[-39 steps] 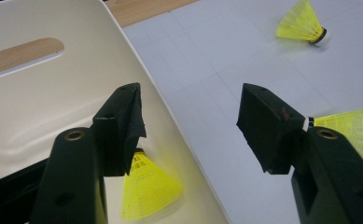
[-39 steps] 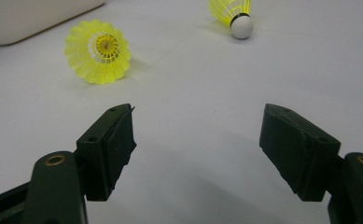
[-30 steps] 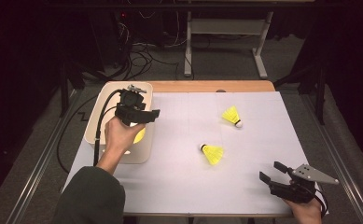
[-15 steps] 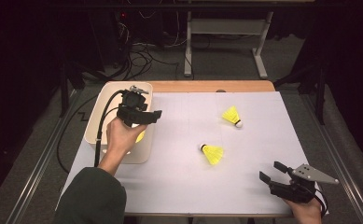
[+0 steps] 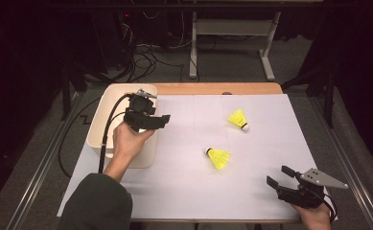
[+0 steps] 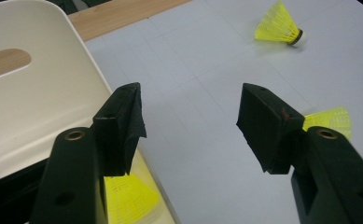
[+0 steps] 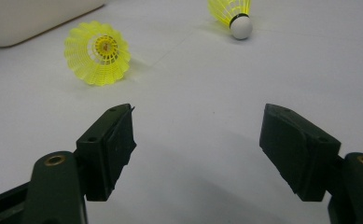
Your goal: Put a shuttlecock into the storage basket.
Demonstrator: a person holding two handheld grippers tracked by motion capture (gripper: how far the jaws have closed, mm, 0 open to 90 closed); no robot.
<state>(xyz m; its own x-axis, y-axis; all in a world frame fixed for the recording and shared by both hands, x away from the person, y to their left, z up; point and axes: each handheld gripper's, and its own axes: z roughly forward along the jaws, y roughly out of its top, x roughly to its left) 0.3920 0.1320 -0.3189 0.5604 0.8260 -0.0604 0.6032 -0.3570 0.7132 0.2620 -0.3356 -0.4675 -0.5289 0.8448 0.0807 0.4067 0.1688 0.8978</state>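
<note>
Two yellow shuttlecocks lie on the white table sheet, one mid-table (image 5: 217, 157) (image 7: 99, 51) and one farther back right (image 5: 238, 119) (image 6: 282, 24) (image 7: 233, 11). A third shuttlecock (image 6: 125, 198) rests inside the cream bin (image 5: 108, 103) (image 6: 39, 93), under my left jaw. My left gripper (image 5: 164, 120) (image 6: 191, 126) hovers over the bin's right rim, open, with nothing between its jaws. It points toward the table's middle. My right gripper (image 5: 280, 176) (image 7: 198, 144) sits low at the front right corner, open and empty, facing the mid-table shuttlecock.
The bin stands at the table's left, with a wooden strip (image 5: 213, 88) behind the sheet. A black cable (image 5: 108, 129) trails from the left gripper across the bin. The table's front edge runs just under my right hand.
My left gripper has drifted slightly right across the bin's rim, and the hand now covers the binned shuttlecock in the high view. The right gripper has stayed put.
</note>
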